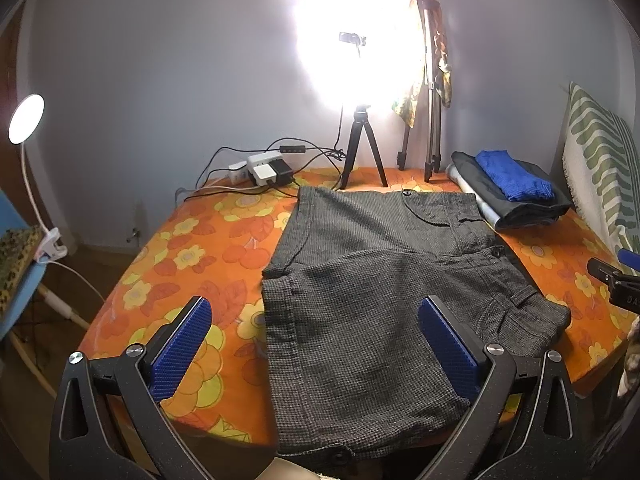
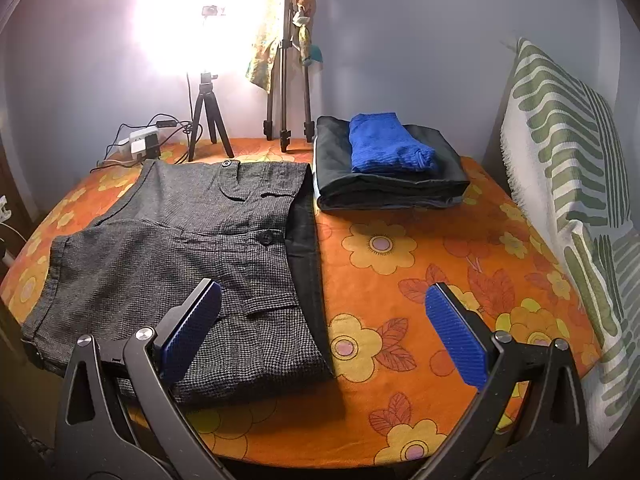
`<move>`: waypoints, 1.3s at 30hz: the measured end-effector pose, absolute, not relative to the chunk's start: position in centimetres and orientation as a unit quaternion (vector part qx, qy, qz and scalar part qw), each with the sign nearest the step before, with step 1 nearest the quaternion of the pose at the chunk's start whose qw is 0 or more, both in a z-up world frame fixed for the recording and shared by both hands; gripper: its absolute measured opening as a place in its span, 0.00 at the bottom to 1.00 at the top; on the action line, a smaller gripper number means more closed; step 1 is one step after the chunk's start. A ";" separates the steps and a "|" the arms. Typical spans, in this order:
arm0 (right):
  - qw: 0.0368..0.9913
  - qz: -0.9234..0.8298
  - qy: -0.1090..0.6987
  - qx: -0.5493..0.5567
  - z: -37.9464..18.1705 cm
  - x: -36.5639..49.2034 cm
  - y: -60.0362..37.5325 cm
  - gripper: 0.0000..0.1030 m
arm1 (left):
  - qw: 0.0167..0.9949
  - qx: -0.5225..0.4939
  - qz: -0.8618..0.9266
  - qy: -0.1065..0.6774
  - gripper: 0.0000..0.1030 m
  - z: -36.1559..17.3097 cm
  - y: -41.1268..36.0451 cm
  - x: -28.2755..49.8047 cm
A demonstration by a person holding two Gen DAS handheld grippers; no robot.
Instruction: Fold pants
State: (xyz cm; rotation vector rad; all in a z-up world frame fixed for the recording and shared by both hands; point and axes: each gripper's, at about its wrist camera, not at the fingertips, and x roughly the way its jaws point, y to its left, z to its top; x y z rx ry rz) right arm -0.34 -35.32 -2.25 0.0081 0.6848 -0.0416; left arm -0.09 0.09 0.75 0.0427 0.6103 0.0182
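Grey houndstooth pants (image 1: 372, 288) lie flat on the orange flowered table (image 1: 188, 256), folded over on themselves, with a buttoned edge hanging at the near table edge. My left gripper (image 1: 316, 344) is open and empty, hovering above the near part of the pants. In the right wrist view the pants (image 2: 192, 248) lie at left. My right gripper (image 2: 324, 328) is open and empty, above the right edge of the pants and the bare tablecloth (image 2: 420, 264). The right gripper's tip (image 1: 612, 280) shows at the far right of the left wrist view.
A folded dark garment with a blue one on top (image 2: 384, 160) sits at the back right. Two tripods (image 1: 362, 148), a bright lamp, a power strip with cables (image 1: 264, 170) stand at the back. A green-striped cushion (image 2: 568, 184) is at right, a clip lamp (image 1: 26, 120) at left.
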 end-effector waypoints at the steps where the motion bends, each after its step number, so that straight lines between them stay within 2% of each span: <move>1: 0.942 -0.020 0.336 0.005 -2.2 -0.3 -35.3 1.00 | 0.953 0.022 0.009 0.301 0.99 0.7 0.1 0.0; 39: 0.942 -0.019 0.334 0.007 -2.0 -0.6 -35.5 1.00 | 0.954 0.031 0.010 0.298 1.00 0.2 -0.2 -0.3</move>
